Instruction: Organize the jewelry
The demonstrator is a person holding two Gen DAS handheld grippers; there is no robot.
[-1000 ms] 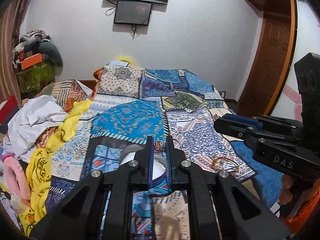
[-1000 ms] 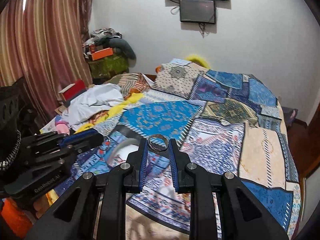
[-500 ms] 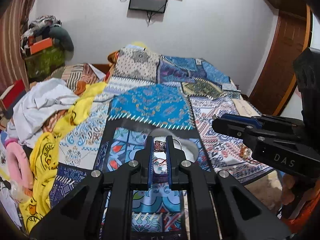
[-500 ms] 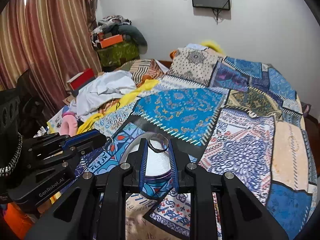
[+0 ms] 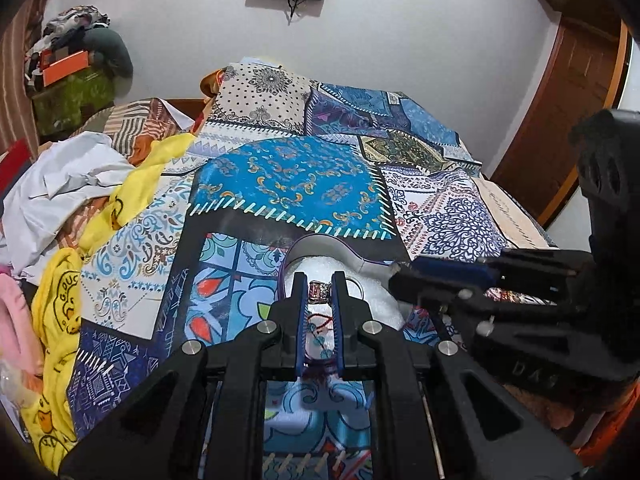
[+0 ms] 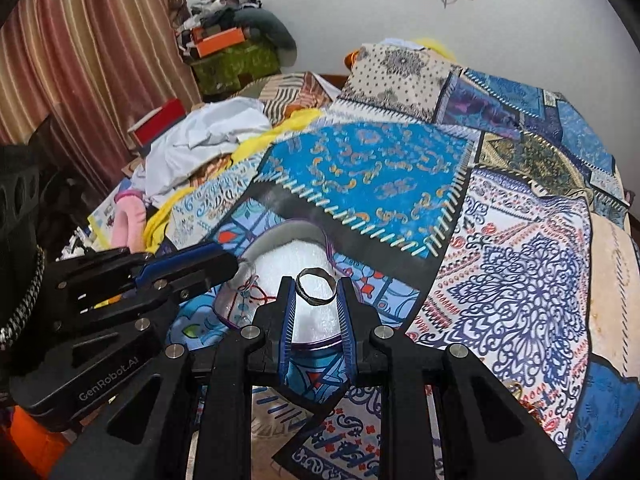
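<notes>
L tool (image 5: 319,294) is pinching patterned ring (image 5: 319,293), R tool (image 6: 316,291) gripping plain band (image 6: 315,287); both hovering over foam-lined tray (image 6: 280,258) — should release low.

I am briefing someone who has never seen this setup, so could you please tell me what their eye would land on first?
Probably the bright patchwork bedspread filling both views. Next, the two black hand-held grippers meeting over a white foam-lined container: the right hand-held gripper pinches a dark metal ring, the left hand-held gripper a small patterned ring. Crumpled white and yellow clothes heap at the bed's left edge.
</notes>
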